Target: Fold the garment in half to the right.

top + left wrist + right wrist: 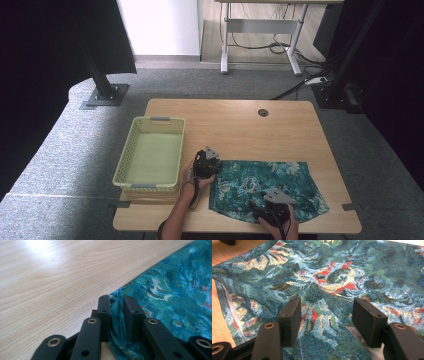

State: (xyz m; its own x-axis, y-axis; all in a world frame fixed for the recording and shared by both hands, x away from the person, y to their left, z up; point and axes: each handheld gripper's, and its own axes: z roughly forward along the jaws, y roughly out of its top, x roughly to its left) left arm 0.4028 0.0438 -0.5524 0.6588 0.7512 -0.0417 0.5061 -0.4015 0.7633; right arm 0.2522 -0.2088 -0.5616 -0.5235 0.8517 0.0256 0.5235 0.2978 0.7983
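Note:
A teal floral cloth [265, 182] lies spread on the right half of the wooden table [240, 130]. My left gripper [211, 167] sits at the cloth's upper left corner. In the left gripper view, my left gripper [116, 302] has that corner of the cloth [175, 290] bunched up between its jaws, and the pads press on it. My right gripper [264, 204] rests low on the cloth's front edge. In the right gripper view, my right gripper [327, 312] stands open, its jaws wide apart over a raised fold of the cloth [342, 272], without touching it.
A pale yellow plastic basket [150, 120] stands at the table's left, close to my left hand. A round cable hole [263, 112] is near the far edge. Bare wood lies beyond the cloth. Grey carpet surrounds the table.

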